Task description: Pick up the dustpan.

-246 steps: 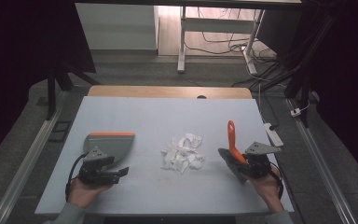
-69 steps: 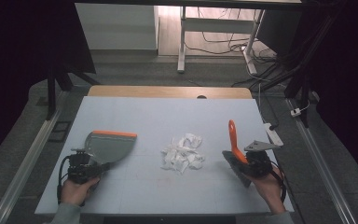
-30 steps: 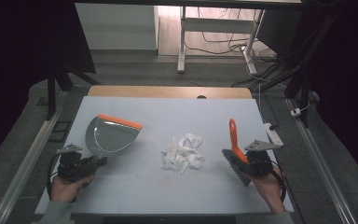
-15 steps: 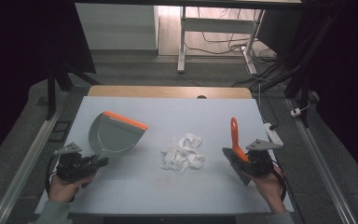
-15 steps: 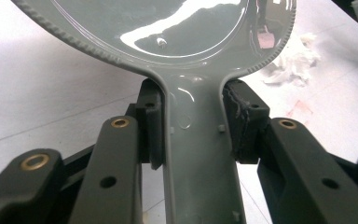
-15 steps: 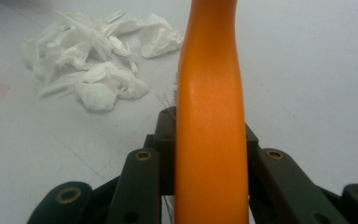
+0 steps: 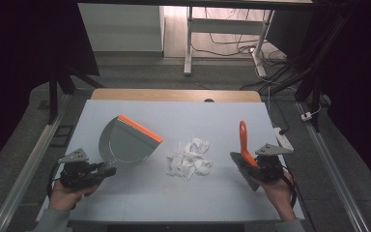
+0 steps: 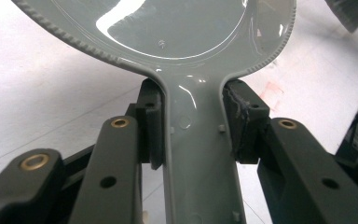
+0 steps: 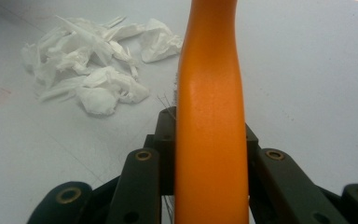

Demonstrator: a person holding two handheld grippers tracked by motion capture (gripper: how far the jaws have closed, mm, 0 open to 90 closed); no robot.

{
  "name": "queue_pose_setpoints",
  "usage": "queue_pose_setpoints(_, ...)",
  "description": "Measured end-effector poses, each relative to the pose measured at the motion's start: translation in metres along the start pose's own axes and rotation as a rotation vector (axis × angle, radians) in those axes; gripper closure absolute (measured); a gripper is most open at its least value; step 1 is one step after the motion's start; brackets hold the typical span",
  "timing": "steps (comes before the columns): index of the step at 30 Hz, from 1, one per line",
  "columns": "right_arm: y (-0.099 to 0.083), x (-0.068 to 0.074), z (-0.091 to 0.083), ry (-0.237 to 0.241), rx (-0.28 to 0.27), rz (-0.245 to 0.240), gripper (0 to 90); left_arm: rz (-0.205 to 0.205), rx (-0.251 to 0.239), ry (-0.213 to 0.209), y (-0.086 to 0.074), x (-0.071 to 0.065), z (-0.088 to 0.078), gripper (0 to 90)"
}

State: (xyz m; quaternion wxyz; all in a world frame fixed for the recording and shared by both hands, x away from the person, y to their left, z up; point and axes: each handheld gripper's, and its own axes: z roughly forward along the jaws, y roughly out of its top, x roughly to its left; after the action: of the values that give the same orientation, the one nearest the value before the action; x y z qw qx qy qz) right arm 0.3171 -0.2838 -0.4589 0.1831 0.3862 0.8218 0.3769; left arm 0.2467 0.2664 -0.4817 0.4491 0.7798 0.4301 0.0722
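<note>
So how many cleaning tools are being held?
2. The grey dustpan is at the table's left, in the left gripper; the orange-handled brush is at the right, in the right gripper.

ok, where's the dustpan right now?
High view, left side of the table: the dustpan is held by its handle in the left gripper, left of the paper scraps.

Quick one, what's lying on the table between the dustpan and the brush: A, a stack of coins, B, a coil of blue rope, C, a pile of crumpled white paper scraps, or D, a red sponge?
C: a heap of crumpled white paper scraps lies on the table, between the dustpan and the brush.
</note>
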Motion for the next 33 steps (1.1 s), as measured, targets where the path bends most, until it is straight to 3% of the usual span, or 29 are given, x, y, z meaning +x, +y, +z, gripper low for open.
queue_pose_setpoints(12,0.001,0.002,0.0,0.003,-0.009,-0.001,71.4,0.081,0.053,-0.06,0.002,-0.012,0.007,61.8)
queue_pose_setpoints(24,0.002,0.003,0.0,0.003,-0.018,-0.004,71.4,0.134,0.127,-0.132,0.003,-0.021,0.016,61.8)
queue_pose_setpoints(33,0.003,0.004,0.001,0.014,-0.025,0.0,71.4,0.207,0.21,-0.188,0.004,-0.035,0.029,61.8)
